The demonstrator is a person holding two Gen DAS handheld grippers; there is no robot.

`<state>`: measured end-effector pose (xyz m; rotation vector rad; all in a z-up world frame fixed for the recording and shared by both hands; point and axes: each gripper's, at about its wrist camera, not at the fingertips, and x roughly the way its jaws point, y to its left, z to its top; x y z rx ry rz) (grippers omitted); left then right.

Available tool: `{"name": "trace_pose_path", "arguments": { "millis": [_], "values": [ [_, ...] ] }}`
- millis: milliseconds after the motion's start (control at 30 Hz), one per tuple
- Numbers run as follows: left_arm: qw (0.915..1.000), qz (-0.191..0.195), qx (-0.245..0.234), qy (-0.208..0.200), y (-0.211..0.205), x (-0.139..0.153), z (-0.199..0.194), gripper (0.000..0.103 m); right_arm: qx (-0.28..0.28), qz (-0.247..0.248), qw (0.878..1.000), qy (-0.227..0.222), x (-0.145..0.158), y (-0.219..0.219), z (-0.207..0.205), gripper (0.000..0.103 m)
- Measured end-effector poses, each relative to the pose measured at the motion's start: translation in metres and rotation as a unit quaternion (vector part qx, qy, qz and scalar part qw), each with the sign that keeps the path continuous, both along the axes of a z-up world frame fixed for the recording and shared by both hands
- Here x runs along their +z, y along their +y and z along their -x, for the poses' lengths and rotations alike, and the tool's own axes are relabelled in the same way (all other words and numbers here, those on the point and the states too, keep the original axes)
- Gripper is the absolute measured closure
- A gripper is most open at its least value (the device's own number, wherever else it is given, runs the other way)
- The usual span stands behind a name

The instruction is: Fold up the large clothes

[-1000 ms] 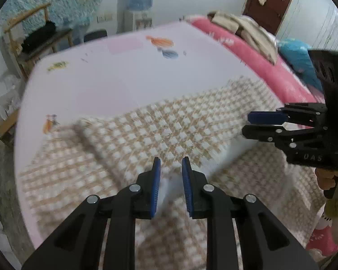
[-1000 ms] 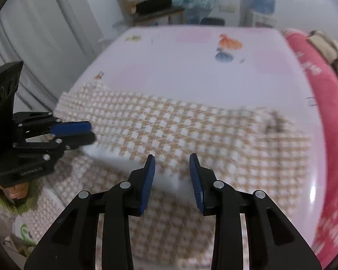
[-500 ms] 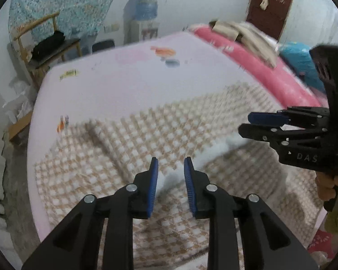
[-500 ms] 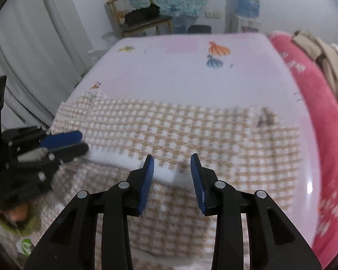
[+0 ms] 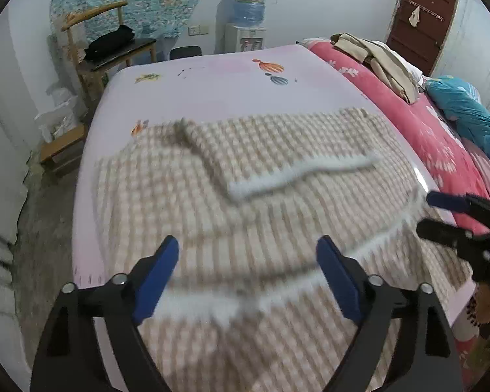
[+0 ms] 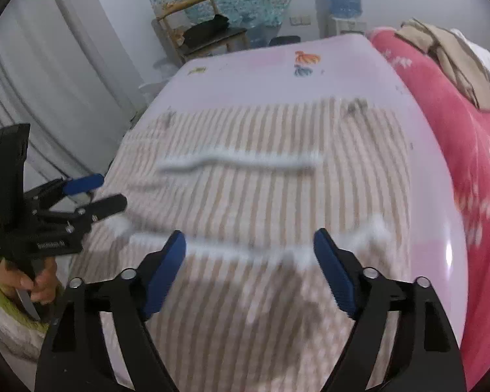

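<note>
Both tongs, left (image 5: 246,277) and right (image 6: 250,269), have just sprung wide and grip nothing. Ahead of and beneath them the beige-and-white checked fleece garment (image 5: 277,150) lies, seemingly folded though blurred, on the pale pink bed (image 5: 212,75).

A large beige-and-white checked garment (image 5: 277,196) lies spread across the pale pink bed surface (image 5: 212,78); its far part is folded over toward the near side, the folded edge showing a white, fleecy-looking lining; a second white edge crosses nearer; motion blur hides finer detail, perhaps a collar.
</note>
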<state>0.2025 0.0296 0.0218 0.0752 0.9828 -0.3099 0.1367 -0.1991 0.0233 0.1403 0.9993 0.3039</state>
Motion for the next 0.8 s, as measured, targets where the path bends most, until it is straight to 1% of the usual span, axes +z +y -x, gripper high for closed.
{"name": "trace_pose_path", "arguments": {
  "millis": [100, 167, 233, 300, 333, 400, 433, 500, 700, 800],
  "values": [
    [0.9997, -0.012, 0.015, -0.012, 0.004, 0.002, 0.027, 0.01, -0.003, 0.004, 1.0, 0.012, -0.008, 0.004, 0.024, 0.02],
    [0.9994, -0.021, 0.025, -0.015, 0.006, -0.002, 0.043, 0.007, -0.012, 0.01, 1.0, 0.024, -0.016, 0.005, 0.034, 0.02],
    [0.9991, -0.029, 0.029, -0.007, 0.005, -0.013, 0.052, 0.006, -0.017, 0.007, 0.999, 0.035, -0.024, 0.005, 0.04, 0.02],
    [0.9983, -0.047, 0.033, 0.008, 0.001, -0.03, 0.058, 0.006, -0.021, 0.004, 0.998, 0.051, -0.038, 0.006, 0.043, 0.02],
    [0.9973, -0.063, 0.032, 0.02, -0.003, -0.041, 0.06, 0.006, -0.024, 0.012, 0.998, 0.055, -0.043, 0.007, 0.045, 0.018],
    [0.996, -0.075, 0.035, 0.034, -0.006, -0.055, 0.06, 0.006, -0.027, 0.023, 0.998, 0.049, -0.05, 0.01, 0.046, 0.011],
    [0.9959, -0.072, 0.04, 0.036, -0.005, -0.058, 0.062, 0.006, -0.03, 0.022, 0.998, 0.051, -0.053, 0.009, 0.044, 0.009],
    [0.996, -0.052, 0.06, 0.04, -0.001, -0.06, 0.062, 0.006, -0.034, 0.011, 0.998, 0.056, -0.055, 0.007, 0.043, 0.009],
    [0.9962, -0.037, 0.065, 0.043, 0.006, -0.064, 0.062, 0.004, -0.038, 0.009, 0.998, 0.054, -0.055, 0.004, 0.042, 0.008],
    [0.9962, -0.037, 0.067, 0.041, 0.007, -0.065, 0.063, 0.004, -0.043, -0.003, 0.998, 0.051, -0.047, 0.004, 0.048, 0.008]
  ]
}}
